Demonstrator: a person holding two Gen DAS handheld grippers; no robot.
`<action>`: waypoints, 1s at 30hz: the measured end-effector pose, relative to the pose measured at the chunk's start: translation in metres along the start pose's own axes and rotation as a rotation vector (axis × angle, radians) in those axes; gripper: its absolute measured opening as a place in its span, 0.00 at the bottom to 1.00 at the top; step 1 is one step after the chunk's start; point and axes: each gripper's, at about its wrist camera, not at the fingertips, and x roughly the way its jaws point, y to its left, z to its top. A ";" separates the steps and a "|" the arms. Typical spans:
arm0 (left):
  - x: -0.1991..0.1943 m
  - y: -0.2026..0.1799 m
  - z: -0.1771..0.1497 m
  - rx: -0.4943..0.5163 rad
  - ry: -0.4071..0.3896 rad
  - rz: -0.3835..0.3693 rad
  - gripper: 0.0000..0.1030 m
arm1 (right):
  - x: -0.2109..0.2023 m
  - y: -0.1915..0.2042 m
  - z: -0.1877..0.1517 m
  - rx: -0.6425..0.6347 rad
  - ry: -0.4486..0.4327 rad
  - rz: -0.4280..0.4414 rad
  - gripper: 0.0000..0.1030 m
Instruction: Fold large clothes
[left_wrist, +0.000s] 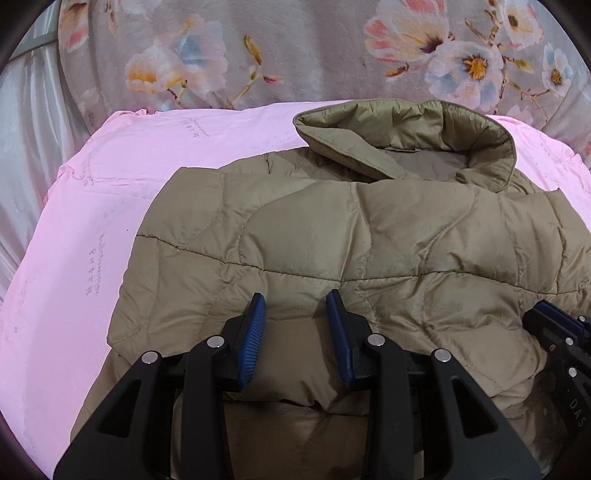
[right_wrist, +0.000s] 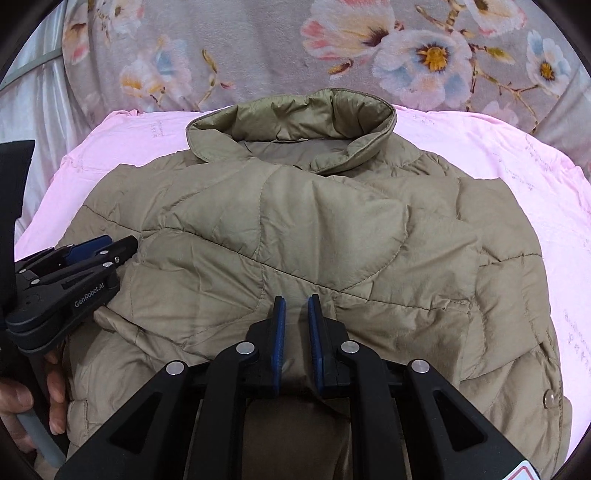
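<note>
Jacket (right_wrist: 314, 236) lies flat on the pink bed cover (left_wrist: 92, 221), right under both tools. My left tool (left_wrist: 295, 332) and right tool (right_wrist: 296, 332) each pinch a puffy fold. I should hold tight and lift both sides together.

The quilted jacket (left_wrist: 332, 236) is seen in a dull olive-khaki, stitched in wavy, curved lines; its collar (left_wrist: 424, 136) is shown in a slightly greener olive inside. The sheet (left_wrist: 74, 258) beneath is coloured pale pink, marked with faint rows of small grey script. The blanket (left_wrist: 295, 48) behind is printed on mauve-grey with large flowers — white, peach and blue petals, yellow centres. Both claws are finished black, with blue ribbed pads (left_wrist: 253, 339).
</note>
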 end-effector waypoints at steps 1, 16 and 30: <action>0.001 -0.001 0.000 0.005 0.003 0.004 0.32 | 0.001 -0.001 0.000 0.006 0.002 0.008 0.12; -0.026 0.040 0.033 -0.129 0.044 -0.175 0.53 | -0.021 -0.031 0.023 0.121 0.040 0.138 0.42; 0.064 0.027 0.115 -0.314 0.160 -0.321 0.56 | 0.042 -0.082 0.115 0.419 -0.031 0.231 0.44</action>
